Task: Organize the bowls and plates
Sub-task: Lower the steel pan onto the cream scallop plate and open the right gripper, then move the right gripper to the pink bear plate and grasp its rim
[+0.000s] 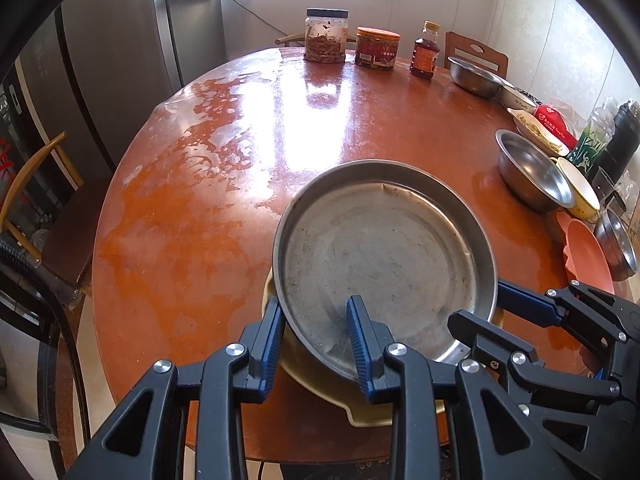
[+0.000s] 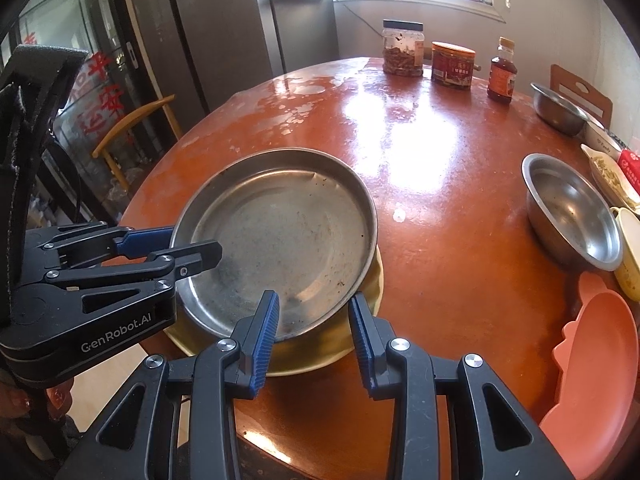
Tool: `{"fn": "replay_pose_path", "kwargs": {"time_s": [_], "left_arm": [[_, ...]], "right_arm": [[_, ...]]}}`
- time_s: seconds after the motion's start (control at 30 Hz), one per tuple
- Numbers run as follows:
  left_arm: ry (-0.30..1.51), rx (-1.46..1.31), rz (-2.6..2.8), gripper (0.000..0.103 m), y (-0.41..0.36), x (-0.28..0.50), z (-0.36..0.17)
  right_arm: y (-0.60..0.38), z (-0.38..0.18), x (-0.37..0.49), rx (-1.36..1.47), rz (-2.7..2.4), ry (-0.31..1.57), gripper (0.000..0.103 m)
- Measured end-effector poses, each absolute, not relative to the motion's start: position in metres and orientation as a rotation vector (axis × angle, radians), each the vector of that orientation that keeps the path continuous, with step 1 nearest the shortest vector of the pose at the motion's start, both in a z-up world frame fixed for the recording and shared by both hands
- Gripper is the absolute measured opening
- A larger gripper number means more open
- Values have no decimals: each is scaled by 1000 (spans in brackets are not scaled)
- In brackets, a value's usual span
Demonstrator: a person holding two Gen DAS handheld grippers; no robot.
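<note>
The steel pan (image 1: 384,256) is being stacked on the yellow plate (image 2: 320,354) at the table's (image 1: 200,200) near edge, its rim clamped by the left gripper (image 1: 316,334) and the right gripper (image 2: 314,322). Next, release seems required.

- Metal pan (image 1: 384,256) rests tilted on a plate (image 1: 360,408) at the table's (image 1: 200,220) near edge.
- Three jars (image 1: 326,36) line the far edge.
- Bowls (image 1: 532,172) crowd the right edge.
</note>
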State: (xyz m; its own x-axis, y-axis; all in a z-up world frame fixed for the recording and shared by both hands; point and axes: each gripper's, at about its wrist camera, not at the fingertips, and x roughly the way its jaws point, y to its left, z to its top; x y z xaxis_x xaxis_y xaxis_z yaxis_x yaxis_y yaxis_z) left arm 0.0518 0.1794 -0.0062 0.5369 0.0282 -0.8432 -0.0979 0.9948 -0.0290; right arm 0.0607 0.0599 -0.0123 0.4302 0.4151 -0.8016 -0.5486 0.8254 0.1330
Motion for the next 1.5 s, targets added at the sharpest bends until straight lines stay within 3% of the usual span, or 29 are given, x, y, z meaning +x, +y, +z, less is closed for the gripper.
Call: {"fn": "replay_pose_path", "kwargs": {"time_s": [0.83,0.93,1.03,1.5], "left_arm": [[1003,-56,90,33,176,46,-3],[995,-58,91,36,176,45,-1],[992,-56,114,45,179,44,0],[945,-104,124,46,187,38,13]], "right_arm": [[60,-13,60,-152,618,952,42],[60,-13,59,-157,622,948,44],[61,-12,59,-158,625,945,47],[53,-5,59,-125,604,910,53]]}}
